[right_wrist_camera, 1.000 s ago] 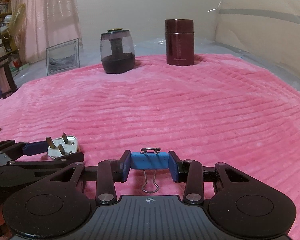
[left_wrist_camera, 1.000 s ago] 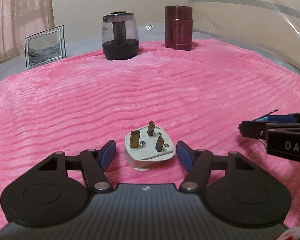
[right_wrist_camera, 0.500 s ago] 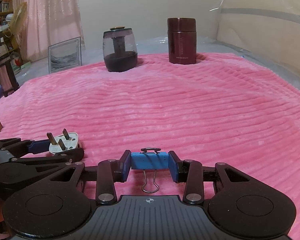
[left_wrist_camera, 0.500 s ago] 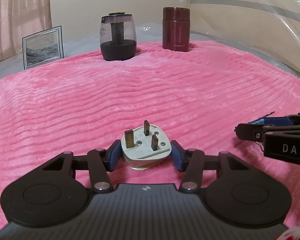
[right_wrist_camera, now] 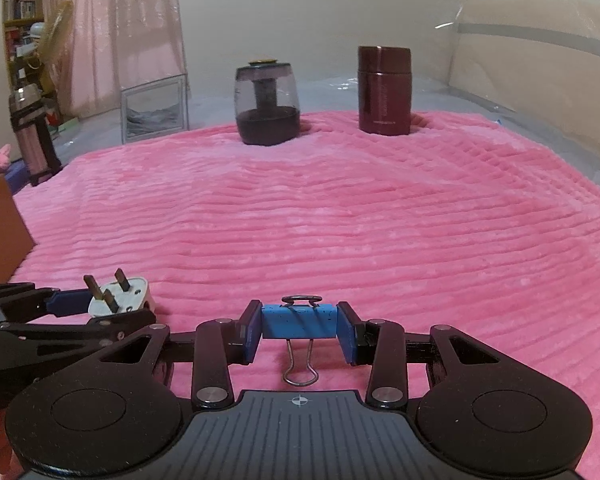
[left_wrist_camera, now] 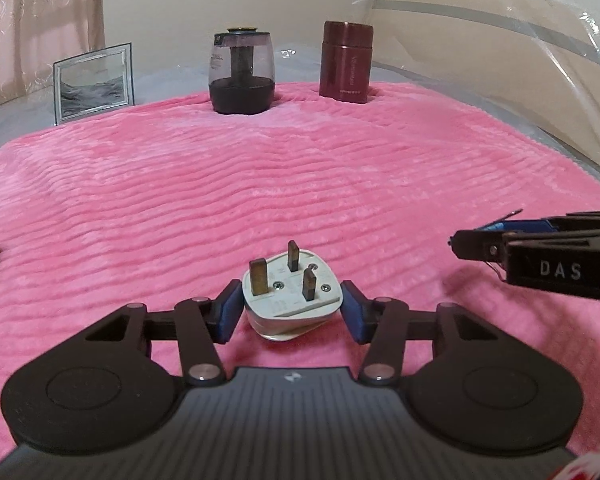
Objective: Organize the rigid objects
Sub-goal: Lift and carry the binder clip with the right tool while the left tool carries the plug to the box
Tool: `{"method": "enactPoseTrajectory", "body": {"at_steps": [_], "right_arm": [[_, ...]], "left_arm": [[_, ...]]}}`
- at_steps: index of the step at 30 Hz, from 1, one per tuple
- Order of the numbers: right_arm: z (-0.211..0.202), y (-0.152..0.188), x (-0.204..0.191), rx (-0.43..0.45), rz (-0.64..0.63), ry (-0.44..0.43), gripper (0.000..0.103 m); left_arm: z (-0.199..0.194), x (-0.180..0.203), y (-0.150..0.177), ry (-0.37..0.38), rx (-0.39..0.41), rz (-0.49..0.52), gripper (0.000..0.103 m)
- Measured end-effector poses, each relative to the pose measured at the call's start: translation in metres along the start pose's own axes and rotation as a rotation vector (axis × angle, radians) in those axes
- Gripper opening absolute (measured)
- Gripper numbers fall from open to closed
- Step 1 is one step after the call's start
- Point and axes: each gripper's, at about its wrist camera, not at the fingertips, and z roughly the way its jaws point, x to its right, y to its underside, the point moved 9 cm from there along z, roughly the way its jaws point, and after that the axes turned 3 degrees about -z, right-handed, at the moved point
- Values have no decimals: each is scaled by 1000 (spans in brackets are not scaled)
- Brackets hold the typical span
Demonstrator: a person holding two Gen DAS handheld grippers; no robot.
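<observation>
A white three-pin plug (left_wrist_camera: 290, 294) sits prongs up between the blue pads of my left gripper (left_wrist_camera: 290, 312), which is shut on it just above the pink blanket (left_wrist_camera: 300, 184). It also shows in the right wrist view (right_wrist_camera: 118, 296). My right gripper (right_wrist_camera: 299, 330) is shut on a blue binder clip (right_wrist_camera: 299, 321) with wire handles. The right gripper shows at the right edge of the left wrist view (left_wrist_camera: 540, 248).
A dark pencil sharpener jar (left_wrist_camera: 242, 74) and a maroon flask (left_wrist_camera: 346, 62) stand at the far edge of the blanket. A framed picture (left_wrist_camera: 94, 82) leans at the far left. Clear plastic sheeting (left_wrist_camera: 520, 60) lies at the right. A cardboard box (right_wrist_camera: 0, 220) is at the left.
My left gripper closed its pads onto the plug and lifted it slightly. The right gripper kept hold of the binder clip and rose a little.
</observation>
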Motion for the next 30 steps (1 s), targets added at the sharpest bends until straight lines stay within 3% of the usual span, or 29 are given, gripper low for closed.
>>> {"method": "enactPoseTrajectory", "body": {"at_steps": [17,30], "right_arm": [[-87,15,-80,21,-23,-73,36],[-139,30,-151,29,-64,-138,36]], "left_arm": [[-124,-16,17,29,39,11,47],[-220,-60,47,13,64,3,47]]}}
